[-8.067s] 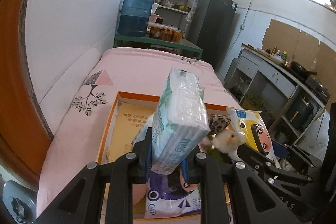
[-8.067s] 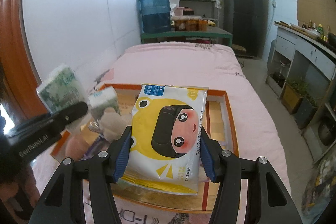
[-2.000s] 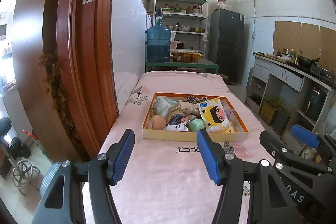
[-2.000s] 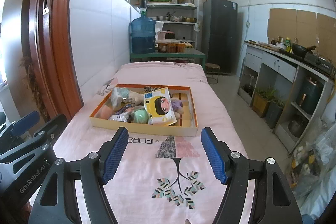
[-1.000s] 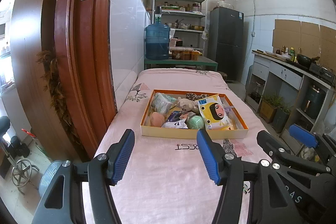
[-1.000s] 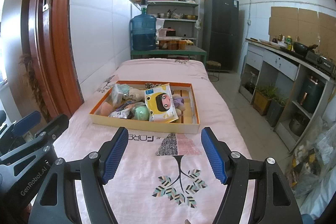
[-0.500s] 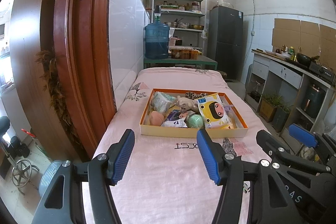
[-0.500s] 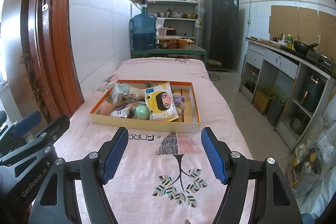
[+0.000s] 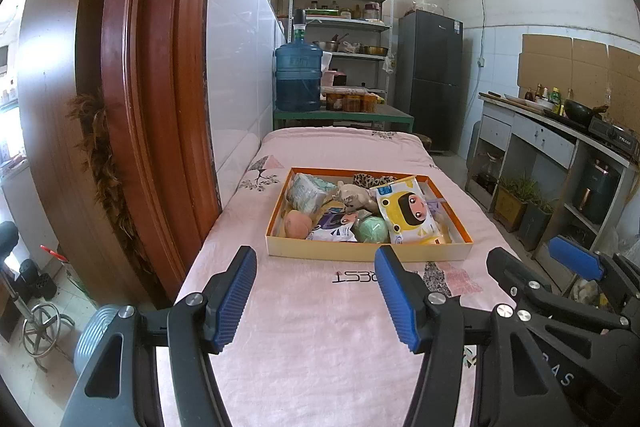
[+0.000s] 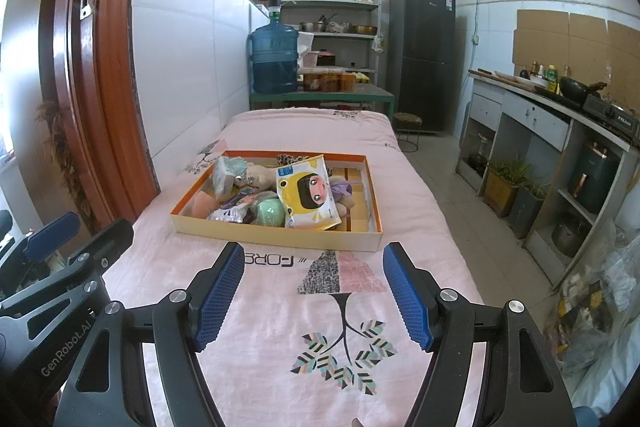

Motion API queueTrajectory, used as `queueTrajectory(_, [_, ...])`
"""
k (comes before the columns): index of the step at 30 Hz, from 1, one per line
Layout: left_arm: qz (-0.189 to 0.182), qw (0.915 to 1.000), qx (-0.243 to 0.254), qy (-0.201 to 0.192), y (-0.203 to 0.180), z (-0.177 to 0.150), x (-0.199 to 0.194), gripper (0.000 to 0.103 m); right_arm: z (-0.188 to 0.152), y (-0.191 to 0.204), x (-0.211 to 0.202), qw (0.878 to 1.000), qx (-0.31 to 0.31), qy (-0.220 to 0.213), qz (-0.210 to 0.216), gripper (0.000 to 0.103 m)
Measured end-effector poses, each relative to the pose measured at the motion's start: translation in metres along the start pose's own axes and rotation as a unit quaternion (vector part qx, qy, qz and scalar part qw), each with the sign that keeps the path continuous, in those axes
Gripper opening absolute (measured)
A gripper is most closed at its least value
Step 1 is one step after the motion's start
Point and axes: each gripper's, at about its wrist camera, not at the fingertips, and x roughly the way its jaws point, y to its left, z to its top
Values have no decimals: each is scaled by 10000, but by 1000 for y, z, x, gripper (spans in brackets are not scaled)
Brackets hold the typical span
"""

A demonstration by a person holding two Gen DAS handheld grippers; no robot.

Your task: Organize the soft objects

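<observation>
Hard to make out everything in the box (image 9: 368, 253), the stuff is heaped together. A leopard-print thing (image 9: 370, 179) at the back is mostly buried, and a purple plush (image 10: 340, 189) only peeks out from behind the yellow wipes pack (image 9: 408, 215) in the right wrist view. Both views cut off at the bottom, so the near edge of the surface isn't visible.

The box sits mid-way along the pink-covered surface (image 9: 320, 327), closer to the right edge than to the wall side. There's a wide bare stretch of pink cloth between the box and both tools. To the left is a tiled wall and a wooden door frame (image 9: 132, 107), to the right an open floor aisle.

In the box: a tissue pack (image 9: 306, 190) at back left, a beige plush toy (image 9: 352, 195) beside it, a peach ball (image 9: 298, 223) front left, a white-and-purple pouch (image 9: 334, 227), a green ball (image 9: 372, 229), and the wipes pack leaning on top. The right part of the box is bare.

Left gripper (image 9: 314, 297) and right gripper (image 10: 310, 293) both hover short of the box, jaws spread wide with nothing in them.
</observation>
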Motion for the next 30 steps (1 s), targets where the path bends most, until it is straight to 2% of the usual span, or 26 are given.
queueTrajectory(30, [10, 10000, 15, 2, 0, 0, 0, 61, -1, 0, 0, 10000, -15, 1, 1, 74])
